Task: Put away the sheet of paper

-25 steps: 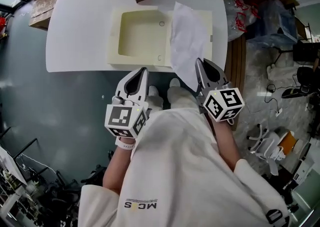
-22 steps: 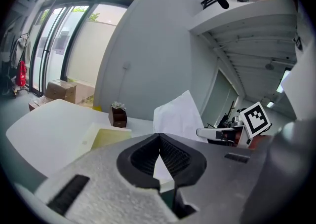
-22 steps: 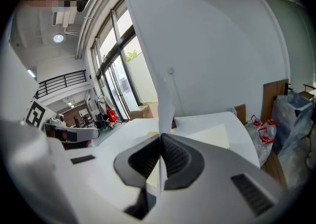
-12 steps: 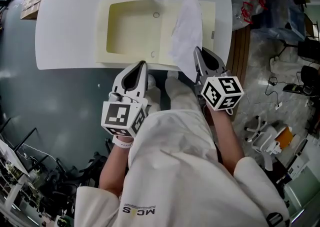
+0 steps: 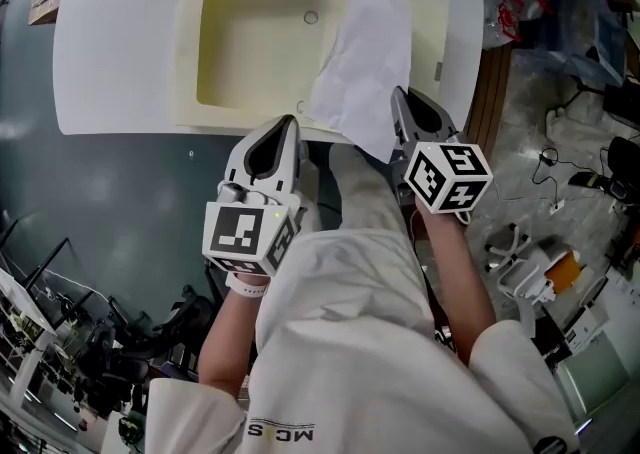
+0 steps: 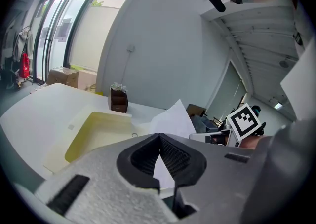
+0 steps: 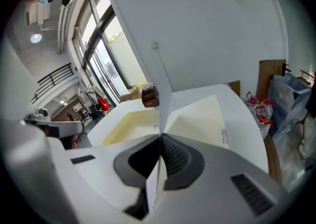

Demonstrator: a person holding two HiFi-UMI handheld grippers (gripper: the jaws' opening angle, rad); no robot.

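Sheet of paper point(image 5: 362, 57) is clamped between the jaws of the right gripper point(image 5: 405, 107) — held over the cream tray point(image 5: 190, 52) (set on the white table point(image 5: 110, 42)). Left gripper point(image 5: 286, 127) is closed up, jaws pressed together, empty.

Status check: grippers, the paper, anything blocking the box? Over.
Right gripper shut on sheet of paper, held up over the open cream box. Left gripper shut, empty. Nothing seen in the way.
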